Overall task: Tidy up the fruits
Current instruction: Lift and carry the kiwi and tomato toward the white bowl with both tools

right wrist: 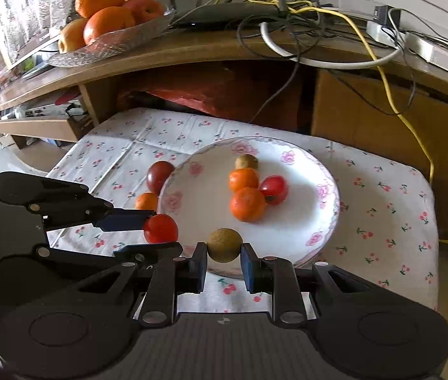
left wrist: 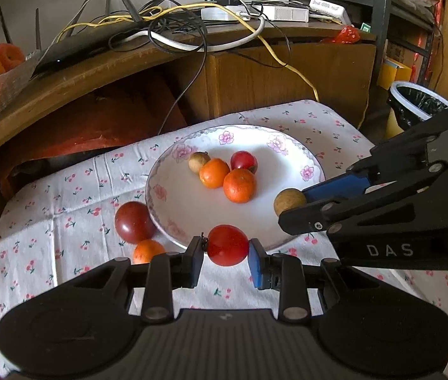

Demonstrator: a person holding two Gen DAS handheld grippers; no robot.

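Note:
A floral white plate [left wrist: 306, 171] [right wrist: 325, 190] sits on the cherry-print cloth and holds two small oranges [left wrist: 239, 185] [right wrist: 246, 204], a red tomato [left wrist: 243, 161] [right wrist: 274, 188] and a brown longan [left wrist: 198, 161] [right wrist: 246, 161]. My left gripper [left wrist: 226, 253] [right wrist: 157, 231] is shut on a red tomato [left wrist: 227, 244] [right wrist: 160, 228] over the plate's near rim. My right gripper [right wrist: 224, 261] [left wrist: 290, 204] is shut on a brown longan [right wrist: 224, 244] [left wrist: 288, 201] above the plate's edge. A dark red tomato [left wrist: 134, 221] [right wrist: 160, 175] and a small orange [left wrist: 148, 251] [right wrist: 147, 201] lie on the cloth left of the plate.
A wooden desk [left wrist: 75, 79] with tangled cables [left wrist: 176, 28] and a router stands behind the cloth-covered table. A glass bowl [right wrist: 122, 39] of large oranges and apples rests on that desk. A lined bin [left wrist: 420, 104] stands at the right.

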